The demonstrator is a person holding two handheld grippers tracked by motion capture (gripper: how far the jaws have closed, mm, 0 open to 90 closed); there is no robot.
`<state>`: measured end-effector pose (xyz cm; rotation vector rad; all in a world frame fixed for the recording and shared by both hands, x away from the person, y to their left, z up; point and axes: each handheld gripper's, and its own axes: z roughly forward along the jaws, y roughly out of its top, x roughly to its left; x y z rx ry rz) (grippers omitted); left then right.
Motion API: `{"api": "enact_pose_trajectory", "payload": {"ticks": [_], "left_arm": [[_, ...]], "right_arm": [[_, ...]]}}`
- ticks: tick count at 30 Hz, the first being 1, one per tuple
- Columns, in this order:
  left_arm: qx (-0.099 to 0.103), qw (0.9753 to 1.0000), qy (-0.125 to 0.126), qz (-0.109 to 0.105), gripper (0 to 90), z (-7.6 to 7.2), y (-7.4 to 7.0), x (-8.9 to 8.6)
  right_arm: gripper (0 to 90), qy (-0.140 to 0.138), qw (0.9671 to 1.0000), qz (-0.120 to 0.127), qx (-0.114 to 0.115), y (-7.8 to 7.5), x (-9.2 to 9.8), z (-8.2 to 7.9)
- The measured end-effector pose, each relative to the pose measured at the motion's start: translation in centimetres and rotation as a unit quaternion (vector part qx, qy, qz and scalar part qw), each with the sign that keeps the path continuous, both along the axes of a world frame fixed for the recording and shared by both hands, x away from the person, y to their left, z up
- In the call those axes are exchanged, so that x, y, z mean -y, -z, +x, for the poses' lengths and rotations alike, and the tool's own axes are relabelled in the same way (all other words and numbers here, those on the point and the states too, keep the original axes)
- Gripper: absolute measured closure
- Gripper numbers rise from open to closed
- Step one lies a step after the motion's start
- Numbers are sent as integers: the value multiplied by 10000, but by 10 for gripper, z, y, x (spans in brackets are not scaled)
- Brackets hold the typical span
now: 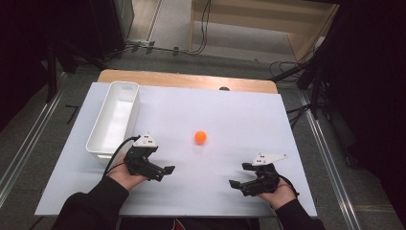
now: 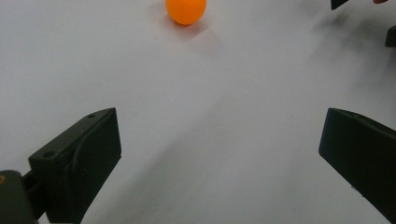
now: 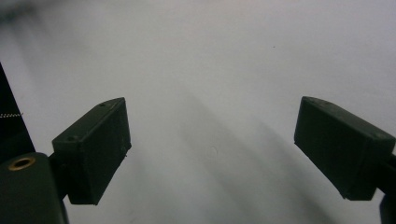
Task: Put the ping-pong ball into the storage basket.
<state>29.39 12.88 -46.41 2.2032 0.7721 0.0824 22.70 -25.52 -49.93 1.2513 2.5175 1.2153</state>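
A: From above, where's the ball (image 1: 200,137)?

B: Mid-table, ahead of you, between your grippers; your left gripper (image 1: 165,171) looks slightly nearer than your right gripper (image 1: 239,176), though it's close.

A: Left gripper view?

B: Jaws wide apart, empty; ball (image 2: 186,10) straight ahead, well apart.

A: Right gripper view?

B: Jaws spread too, over bare table (image 3: 224,56).

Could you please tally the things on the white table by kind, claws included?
Orange ball: 1
White bin: 1
Claws: 2, the left claw and the right claw, both open
Total: 4
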Motion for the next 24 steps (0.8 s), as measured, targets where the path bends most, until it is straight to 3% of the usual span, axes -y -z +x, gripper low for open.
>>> {"api": "enact_pose_trajectory", "payload": {"ticks": [8,24], "left_arm": [[55,9999,-59,-77,0,5,-1,5],[186,9998,29,25,22,14,-2,16]], "right_arm": [[95,-4,10000,5,-4,0,0,0],[95,-1,10000,-16,-12,0,0,0]]}}
